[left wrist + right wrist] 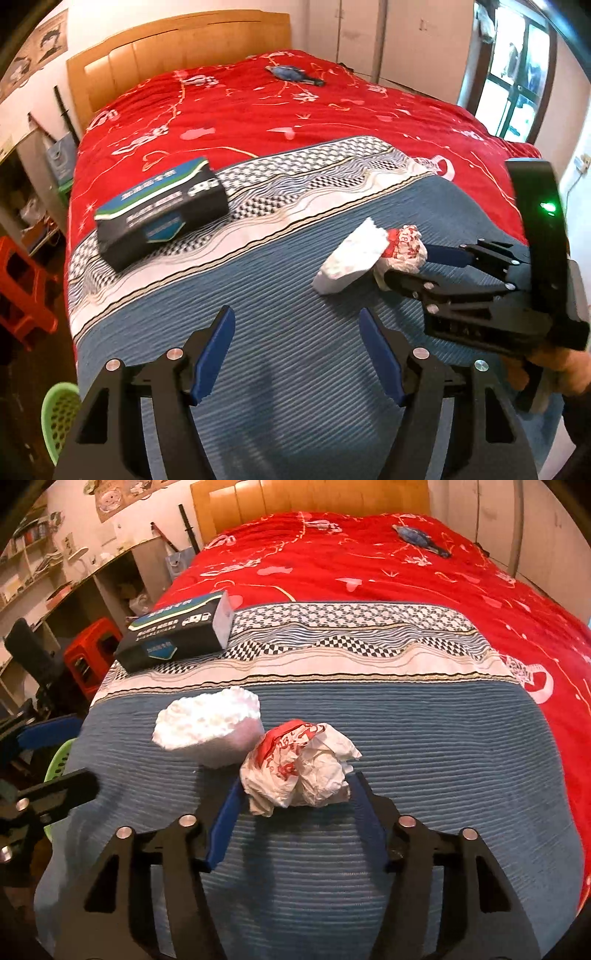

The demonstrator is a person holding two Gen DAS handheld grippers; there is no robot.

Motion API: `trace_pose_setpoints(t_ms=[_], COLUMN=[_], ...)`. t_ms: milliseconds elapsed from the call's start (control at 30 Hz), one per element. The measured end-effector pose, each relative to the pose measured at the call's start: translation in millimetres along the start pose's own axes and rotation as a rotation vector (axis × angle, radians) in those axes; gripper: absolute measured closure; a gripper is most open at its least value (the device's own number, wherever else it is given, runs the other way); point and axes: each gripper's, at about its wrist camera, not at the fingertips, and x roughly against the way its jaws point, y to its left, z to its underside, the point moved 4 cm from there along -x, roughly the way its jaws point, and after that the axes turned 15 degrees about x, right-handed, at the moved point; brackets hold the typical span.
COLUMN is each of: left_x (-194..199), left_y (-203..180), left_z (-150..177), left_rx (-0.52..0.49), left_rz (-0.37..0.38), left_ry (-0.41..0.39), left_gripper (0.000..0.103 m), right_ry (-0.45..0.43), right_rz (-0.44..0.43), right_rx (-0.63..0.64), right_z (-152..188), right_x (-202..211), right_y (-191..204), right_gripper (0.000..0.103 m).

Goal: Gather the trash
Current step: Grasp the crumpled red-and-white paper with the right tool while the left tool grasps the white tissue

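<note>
Left tool point(295, 354): nearest the left wrist camera, jaws wide, nothing between, over the blue bedspread point(288, 288).
Right tool point(293, 805): narrowed onto the crumpled wrapper point(299, 768), pads touching both sides.
Foam chunk point(208, 733): just beside the wrapper, loose.
Boxed carton point(177, 635): well apart, near the bed's edge.
Risk: soft paper may squash and slip out when lifted.

Dark box point(177, 635) on the bed: white print on top and side plus a small white truck icon, characters too blurred to read. Crumpled wrapper point(404, 253): red print, one fragment looks like "1P", rest illegible. No other readable text.
</note>
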Motion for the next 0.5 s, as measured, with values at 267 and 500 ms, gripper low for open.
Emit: trace_pose_setpoints(t_ms=[267, 500], left_x=[-19.6, -41.4], left_y=[-29.8, -41.8], left_z=[-12.5, -15.3], left_rx=[-0.088, -0.097], left_rz=[0.043, 0.07], left_ry=[0.007, 0.036], left_gripper=[0.035, 0.051], right_ry=[-0.021, -0.025], right_rz=[0.016, 0.026], right_rx=[-0.012, -0.032], right_z=[11.5, 21.2], right_x=[20.0, 30.6], right_y=[-12.5, -18.0], right_gripper=[0.048, 0.048])
